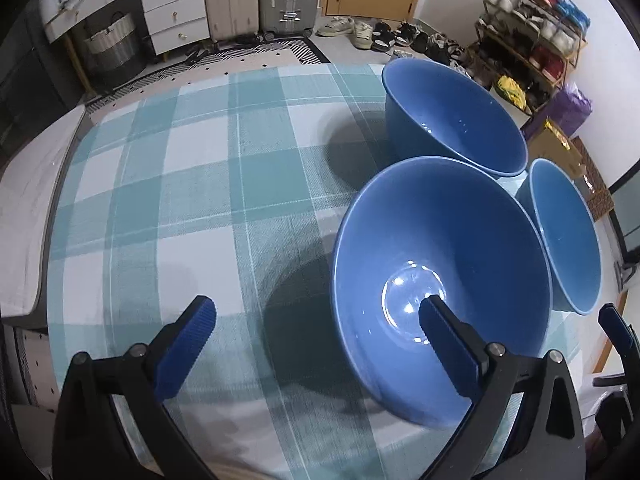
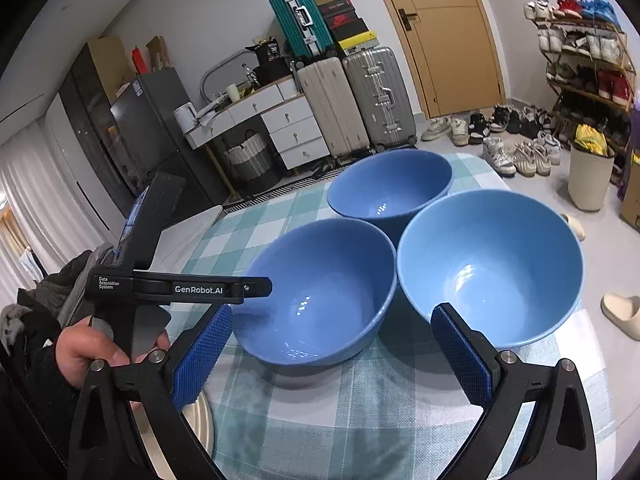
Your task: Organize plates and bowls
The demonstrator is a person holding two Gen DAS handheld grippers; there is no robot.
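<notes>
Three blue bowls stand close together on a teal plaid tablecloth (image 1: 180,180) (image 2: 360,420). My left gripper (image 1: 320,320) is open; the left rim of the nearest bowl (image 1: 436,248) lies between its fingers, and its right fingertip shows over the bowl's inside. Behind this one stands a second bowl (image 1: 452,120), and a third bowl (image 1: 568,240) is to the right. In the right wrist view my right gripper (image 2: 332,336) is open, just short of the left bowl (image 2: 320,292) and the right bowl (image 2: 492,264), holding nothing. The far bowl (image 2: 392,184) is behind. A hand (image 2: 92,344) holds the left gripper (image 2: 260,288) by the left bowl's rim.
A pale rim, perhaps a plate (image 2: 200,416), shows at the table's near left edge. A white padded bench (image 1: 28,200) runs along the table's left side. Suitcases (image 2: 360,100), drawers (image 2: 292,132), a shoe rack (image 2: 588,60) and slippers (image 2: 624,316) fill the floor beyond.
</notes>
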